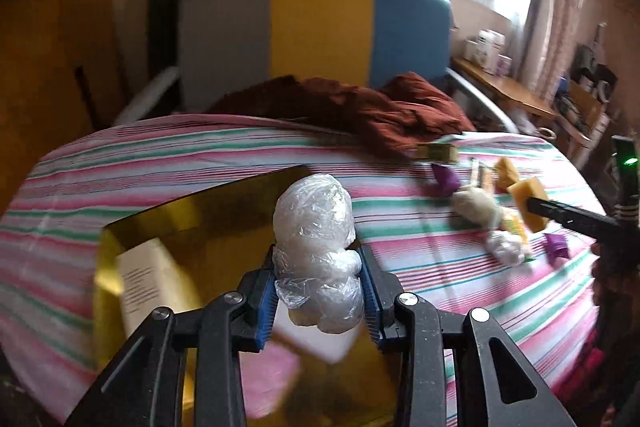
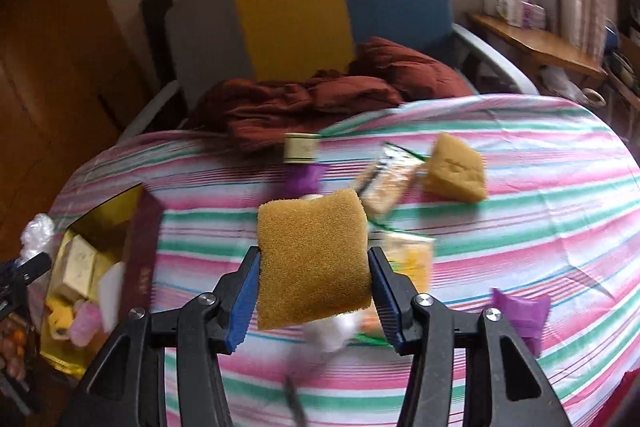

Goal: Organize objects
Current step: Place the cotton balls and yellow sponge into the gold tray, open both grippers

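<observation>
Above the gold box (image 1: 160, 223) at the bed's (image 1: 400, 259) left edge, the left gripper (image 1: 318, 291) holds a plastic-wrapped bundle (image 1: 316, 227) between its fingers, probably to drop it inside. Over the middle clutter, the right gripper (image 2: 314, 291) clamps 1 yellow sponge (image 2: 312, 255), lifted clear.

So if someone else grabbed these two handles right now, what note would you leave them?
Left gripper: jaws shut on a plastic-wrapped bundle, held over the gold box.
Right gripper: jaws shut on a sponge, above the striped bedsheet.
Done: several items already lie in the box.
Left: drop both held items in, then probably gather the second sponge, purple wrappers, snack packets and small carton lying loose on the sheet.
</observation>
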Demonstrator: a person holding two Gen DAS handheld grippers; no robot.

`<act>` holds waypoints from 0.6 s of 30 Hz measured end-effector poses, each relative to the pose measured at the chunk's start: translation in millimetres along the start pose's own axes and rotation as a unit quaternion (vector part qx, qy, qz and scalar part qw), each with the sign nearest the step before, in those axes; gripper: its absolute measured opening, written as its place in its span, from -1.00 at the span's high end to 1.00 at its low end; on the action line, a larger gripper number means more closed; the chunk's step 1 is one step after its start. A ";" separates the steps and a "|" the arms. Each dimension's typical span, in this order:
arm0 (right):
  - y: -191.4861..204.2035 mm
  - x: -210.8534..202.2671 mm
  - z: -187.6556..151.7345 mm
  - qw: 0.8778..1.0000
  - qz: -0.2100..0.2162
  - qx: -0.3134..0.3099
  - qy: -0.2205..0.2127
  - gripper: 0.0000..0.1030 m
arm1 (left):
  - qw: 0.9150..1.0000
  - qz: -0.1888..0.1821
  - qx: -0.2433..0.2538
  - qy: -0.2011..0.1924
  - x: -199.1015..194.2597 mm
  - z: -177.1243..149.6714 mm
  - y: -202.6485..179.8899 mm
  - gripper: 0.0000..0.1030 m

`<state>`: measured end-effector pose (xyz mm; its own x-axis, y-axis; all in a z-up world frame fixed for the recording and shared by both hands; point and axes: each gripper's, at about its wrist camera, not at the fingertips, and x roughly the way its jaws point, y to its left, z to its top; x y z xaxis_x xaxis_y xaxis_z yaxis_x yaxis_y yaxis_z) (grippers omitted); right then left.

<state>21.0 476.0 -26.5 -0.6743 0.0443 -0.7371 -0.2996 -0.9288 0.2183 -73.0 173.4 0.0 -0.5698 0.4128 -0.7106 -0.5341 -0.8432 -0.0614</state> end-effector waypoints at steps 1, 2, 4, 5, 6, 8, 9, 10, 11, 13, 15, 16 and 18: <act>10.9 -0.7 0.5 1.000 0.007 -0.007 0.001 -0.02 | 1.000 0.008 -0.004 -0.003 -3.9 -4.4 8.2 0.28; 22.0 -0.5 1.3 1.000 0.013 -0.014 0.001 -0.02 | 1.000 0.015 -0.008 -0.005 -6.9 -8.5 14.7 0.28; 50.3 1.2 1.5 0.999 0.029 -0.030 0.003 -0.02 | 0.999 0.027 -0.015 -0.008 -12.1 -16.1 26.0 0.28; 66.9 2.7 1.3 0.998 0.040 -0.041 0.005 -0.02 | 0.999 0.031 -0.020 -0.008 -14.4 -19.8 32.1 0.28; 79.1 4.2 0.9 0.998 0.048 -0.050 0.006 -0.02 | 0.999 0.034 -0.023 -0.009 -15.2 -21.8 34.0 0.28; 102.7 8.3 0.6 0.996 0.064 -0.063 0.010 -0.02 | 0.999 0.040 -0.030 -0.011 -18.7 -27.3 43.2 0.28; 119.1 11.1 0.5 0.994 0.077 -0.072 0.012 -0.02 | 0.998 0.043 -0.034 -0.012 -20.0 -29.6 47.3 0.28; 130.2 13.4 0.6 0.993 0.085 -0.079 0.014 -0.02 | 0.998 0.047 -0.039 -0.014 -21.8 -32.6 52.5 0.27; 142.3 16.0 0.9 0.992 0.091 -0.087 0.015 -0.02 | 0.998 0.049 -0.042 -0.014 -23.7 -34.7 54.8 0.27; 169.7 21.9 3.2 0.990 0.100 -0.099 0.018 -0.03 | 0.997 0.054 -0.049 -0.018 -27.3 -39.1 61.8 0.27; 191.3 28.5 7.7 0.989 0.105 -0.103 0.016 -0.07 | 0.997 0.060 -0.054 -0.021 -29.7 -40.8 65.6 0.25; 199.4 30.4 9.5 0.989 0.109 -0.102 0.014 -0.16 | 0.996 0.064 -0.056 -0.024 -31.8 -42.0 67.8 0.24; 212.5 34.6 14.3 0.988 0.118 -0.094 0.014 -0.54 | 0.996 0.070 -0.057 -0.029 -35.3 -42.6 71.1 0.13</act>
<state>-75.7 285.4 3.6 -0.6912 -0.1896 -0.6973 -0.0033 -0.9641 0.2655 -64.2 84.2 -9.1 -0.6703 0.3057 -0.6762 -0.3750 -0.9258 -0.0468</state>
